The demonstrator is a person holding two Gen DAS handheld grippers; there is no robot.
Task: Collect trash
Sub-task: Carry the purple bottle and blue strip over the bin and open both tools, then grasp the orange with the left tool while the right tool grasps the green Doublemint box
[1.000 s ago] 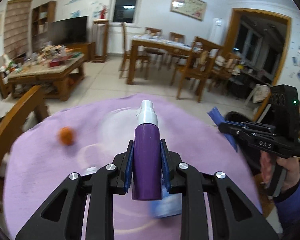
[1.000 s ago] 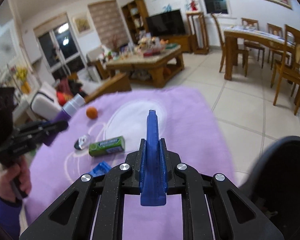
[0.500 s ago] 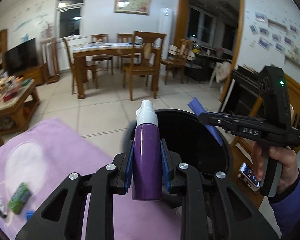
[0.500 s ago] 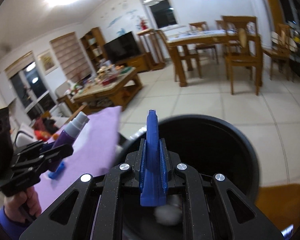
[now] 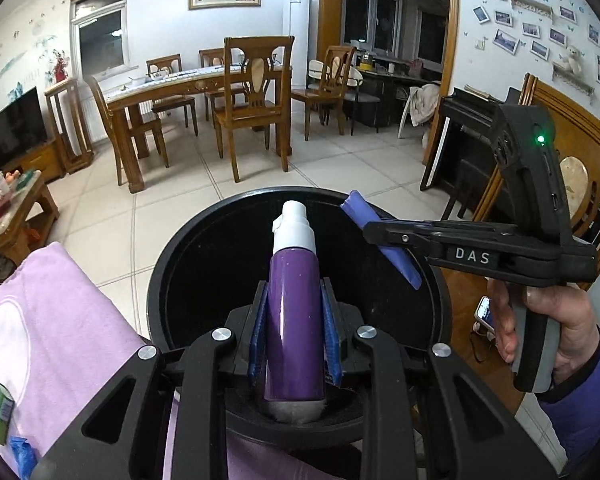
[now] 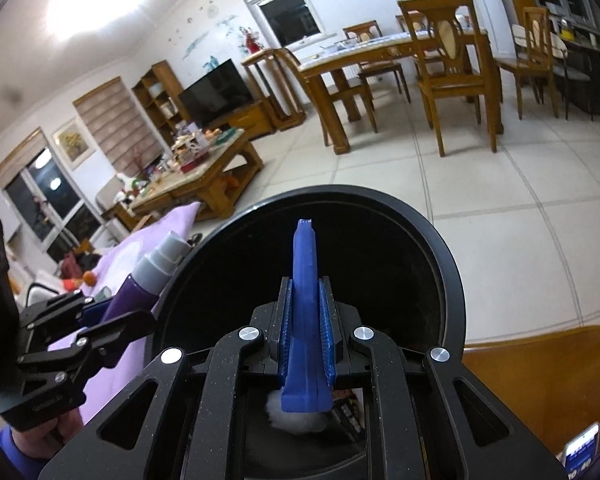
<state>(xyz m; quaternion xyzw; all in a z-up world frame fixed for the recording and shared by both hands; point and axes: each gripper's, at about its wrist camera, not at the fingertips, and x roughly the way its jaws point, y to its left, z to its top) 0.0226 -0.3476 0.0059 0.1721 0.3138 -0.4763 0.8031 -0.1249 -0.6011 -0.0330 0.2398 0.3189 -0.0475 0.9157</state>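
Observation:
My left gripper (image 5: pixel 295 322) is shut on a purple spray bottle (image 5: pixel 294 312) with a white cap, held over the open black trash bin (image 5: pixel 160 276). My right gripper (image 6: pixel 306 330) is shut on a flat blue wrapper (image 6: pixel 305 300), also over the bin (image 6: pixel 452 280). The right gripper shows in the left wrist view (image 5: pixel 384 236) with the blue wrapper (image 5: pixel 380 240) sticking out. The left gripper (image 6: pixel 112 320) with the bottle (image 6: pixel 140 284) shows at the bin's left rim. A white wad (image 6: pixel 296 416) lies in the bin's bottom.
A purple cloth (image 5: pixel 60 320) covers the table left of the bin, with a green gum pack (image 5: pixel 0 408) and a blue scrap (image 5: pixel 22 450) on it. An orange (image 6: pixel 89 277) lies farther back. A phone (image 5: pixel 486 314) lies by the bin. Dining chairs stand across the tiled floor.
Both grippers have swung from over the purple cloth to above the black bin, each still holding its item. The bin now fills the middle of both views.

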